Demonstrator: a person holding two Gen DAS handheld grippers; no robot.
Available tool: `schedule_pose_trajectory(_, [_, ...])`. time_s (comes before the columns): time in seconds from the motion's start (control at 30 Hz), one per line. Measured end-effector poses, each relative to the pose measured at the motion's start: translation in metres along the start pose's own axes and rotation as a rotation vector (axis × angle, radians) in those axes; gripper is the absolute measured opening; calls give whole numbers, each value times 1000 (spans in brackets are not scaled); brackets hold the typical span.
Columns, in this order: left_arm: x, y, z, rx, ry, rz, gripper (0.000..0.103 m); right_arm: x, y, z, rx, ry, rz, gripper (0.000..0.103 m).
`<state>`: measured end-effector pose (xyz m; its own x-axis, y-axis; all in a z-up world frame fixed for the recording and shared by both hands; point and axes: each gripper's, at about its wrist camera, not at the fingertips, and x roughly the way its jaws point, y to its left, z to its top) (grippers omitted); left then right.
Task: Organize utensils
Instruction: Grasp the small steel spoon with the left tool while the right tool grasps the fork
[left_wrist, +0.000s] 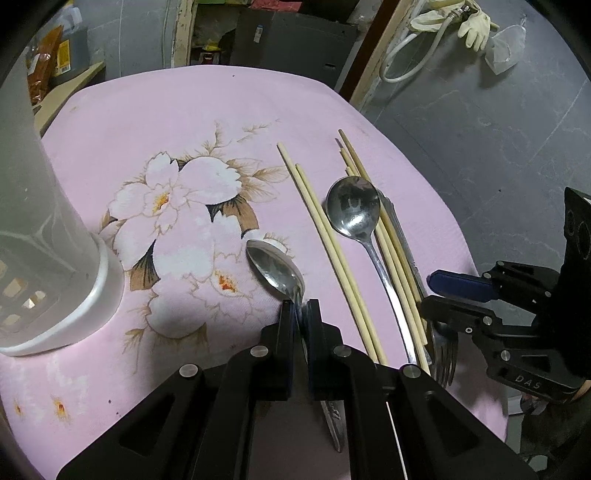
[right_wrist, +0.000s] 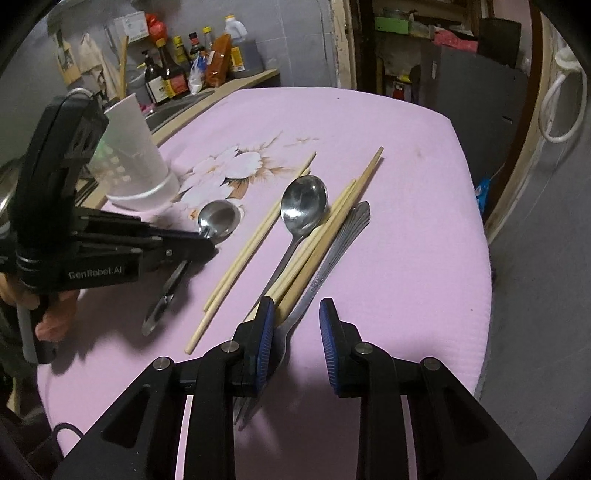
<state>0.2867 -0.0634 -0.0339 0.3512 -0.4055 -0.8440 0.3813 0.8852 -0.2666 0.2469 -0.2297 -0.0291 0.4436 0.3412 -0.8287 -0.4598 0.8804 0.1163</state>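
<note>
My left gripper (left_wrist: 301, 308) is shut on the neck of a small steel spoon (left_wrist: 275, 267), which also shows in the right wrist view (right_wrist: 218, 219). A larger spoon (left_wrist: 352, 206) lies to its right between a pair of chopsticks (left_wrist: 325, 236) and several more chopsticks (left_wrist: 384, 229). A fork (right_wrist: 321, 273) lies at the right of the pile. My right gripper (right_wrist: 297, 317) is open, its jaws on either side of the fork's neck. A translucent white utensil holder (left_wrist: 48, 236) stands at the left, also in the right wrist view (right_wrist: 136, 158).
All lies on a pink flowered cloth (left_wrist: 184, 122) over a table. Sauce bottles (right_wrist: 170, 70) stand on a counter beyond the holder. The table's right edge (right_wrist: 476, 236) drops to a grey floor.
</note>
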Motion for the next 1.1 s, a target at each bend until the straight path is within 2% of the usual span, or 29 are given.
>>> schedule_pose_trajectory(0.17, [-4,-1,-4,9,5,1,4,-8,9,-3,-71,14,-20,10])
schedule_pose_trajectory(0.27, [-7,-1,-6,7,11,-4,4,-15,9,-7,-96,18,-71,8])
schedule_pose_trajectory(0.3, [-7,-1,-6,7,12,-6,4,-17,7,-8,-95,23,-81,8])
schedule_pose_trajectory(0.4, [-8,2,-5,6,15,-16,4,-14,-6,-16,-27,60,-27,8])
schedule_pose_trajectory(0.53, [-9,4,-4,-3,22,-25,4,-14,-12,-19,28,29,-4,8])
schedule_pose_trajectory(0.93, [-3,7,7,-36,77,-47,4,10,0,15,-77,40,-83,8])
schedule_pose_trajectory(1.1, [-4,8,7,-44,76,-55,4,14,-4,21,-81,40,-91,8])
